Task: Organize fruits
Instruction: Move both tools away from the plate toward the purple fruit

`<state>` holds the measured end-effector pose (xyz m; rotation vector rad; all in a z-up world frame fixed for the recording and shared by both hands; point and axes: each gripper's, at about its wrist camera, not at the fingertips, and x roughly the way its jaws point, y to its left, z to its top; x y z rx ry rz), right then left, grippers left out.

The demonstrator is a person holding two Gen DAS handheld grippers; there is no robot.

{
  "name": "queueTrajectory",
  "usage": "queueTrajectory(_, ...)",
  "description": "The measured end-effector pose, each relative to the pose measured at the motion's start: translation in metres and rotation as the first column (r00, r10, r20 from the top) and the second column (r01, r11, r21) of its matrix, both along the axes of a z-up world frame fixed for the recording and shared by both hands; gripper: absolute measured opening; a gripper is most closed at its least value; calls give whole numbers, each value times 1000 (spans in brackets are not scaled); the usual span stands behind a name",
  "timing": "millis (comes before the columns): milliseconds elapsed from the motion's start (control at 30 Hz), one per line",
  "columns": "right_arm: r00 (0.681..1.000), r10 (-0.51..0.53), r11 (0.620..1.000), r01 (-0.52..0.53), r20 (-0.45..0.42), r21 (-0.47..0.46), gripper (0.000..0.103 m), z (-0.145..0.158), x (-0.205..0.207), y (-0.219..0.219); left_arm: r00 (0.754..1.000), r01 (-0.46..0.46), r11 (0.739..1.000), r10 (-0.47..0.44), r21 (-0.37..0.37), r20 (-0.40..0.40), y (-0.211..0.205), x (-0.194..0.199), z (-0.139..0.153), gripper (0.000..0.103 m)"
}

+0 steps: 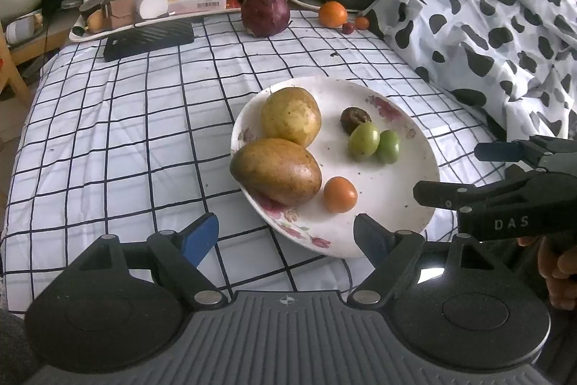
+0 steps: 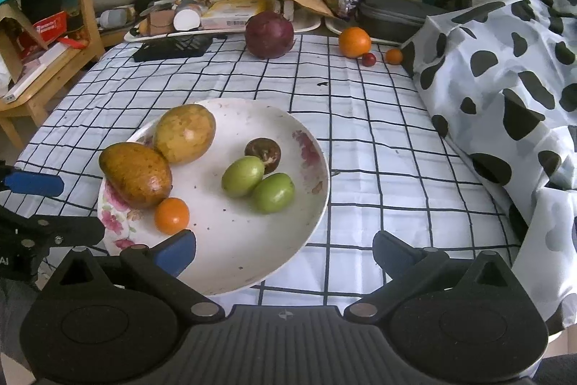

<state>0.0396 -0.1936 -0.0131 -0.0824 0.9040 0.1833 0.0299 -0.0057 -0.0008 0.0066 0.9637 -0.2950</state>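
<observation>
The plate (image 1: pixel 414 147) rests on the checked cloth (image 1: pixel 126 132), white with a floral rim. It holds six fruits. Two large yellow-brown mangoes (image 1: pixel 276 171) lie touching each other at the plate's left side. A small orange fruit (image 1: pixel 340 194) sits just beside the nearer mango. Two green fruits (image 1: pixel 364 141) touch each other near the plate's centre, and a dark brown fruit (image 1: pixel 355 119) touches the rear of one of them.

Well apart from the plate, at the far edge of the cloth, stand a large purple-red round item (image 1: pixel 265 13), an orange (image 1: pixel 332 14), a small red fruit (image 1: pixel 347 28) and a small orange-coloured fruit (image 1: pixel 361 22). The last three are grouped close together beside a spotted black-and-white sheet (image 1: pixel 487 24).

The left gripper (image 1: pixel 286 233) is spread, with nothing between its blue pads; it hovers over the near rim of the plate. The right gripper (image 2: pixel 285 249) is likewise spread and empty, its left pad over the plate's near rim and its right pad over bare cloth. Neither gripper touches any fruit.
</observation>
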Motion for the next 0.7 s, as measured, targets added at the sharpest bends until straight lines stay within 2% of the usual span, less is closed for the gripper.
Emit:
queueTrajectory(333, 999, -40, 999, 40, 19, 5, 103, 1, 5, -7, 999, -9, 1000, 9, -16, 39, 0, 7, 4, 82)
queueTrajectory(700, 993, -108, 994, 108, 56, -2, 103, 1, 22, -21, 988, -30, 1000, 28, 7, 150, -5, 28, 10, 82)
